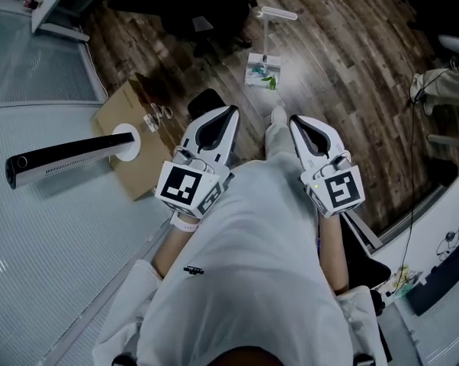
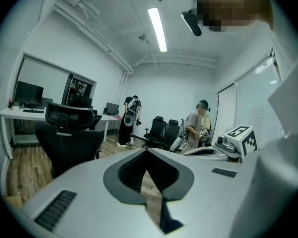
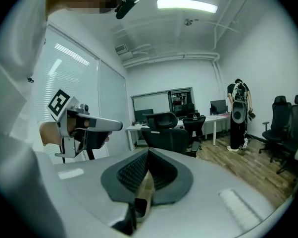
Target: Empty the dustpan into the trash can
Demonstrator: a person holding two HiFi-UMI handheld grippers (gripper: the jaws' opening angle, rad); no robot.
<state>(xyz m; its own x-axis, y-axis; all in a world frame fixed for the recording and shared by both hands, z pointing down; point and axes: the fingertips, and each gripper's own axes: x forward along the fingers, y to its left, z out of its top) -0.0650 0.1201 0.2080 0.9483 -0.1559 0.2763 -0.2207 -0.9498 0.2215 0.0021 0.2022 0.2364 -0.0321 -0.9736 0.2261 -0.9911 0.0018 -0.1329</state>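
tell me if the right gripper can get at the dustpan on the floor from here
Probably not yet. The right gripper is held up by the person's body, jaws shut, and the dustpan stands on the floor further ahead. Nothing lies between them, so the way looks free.

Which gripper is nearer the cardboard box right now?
Left. The left gripper is beside the cardboard box, at its right edge; the right gripper is farther right.

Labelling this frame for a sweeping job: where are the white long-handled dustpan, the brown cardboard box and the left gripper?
white long-handled dustpan (image 1: 256, 63): head view, the pan's white wall.
brown cardboard box (image 1: 138, 174): head view, bare top face.
left gripper (image 1: 232, 110): head view, tip of its shut jaws.
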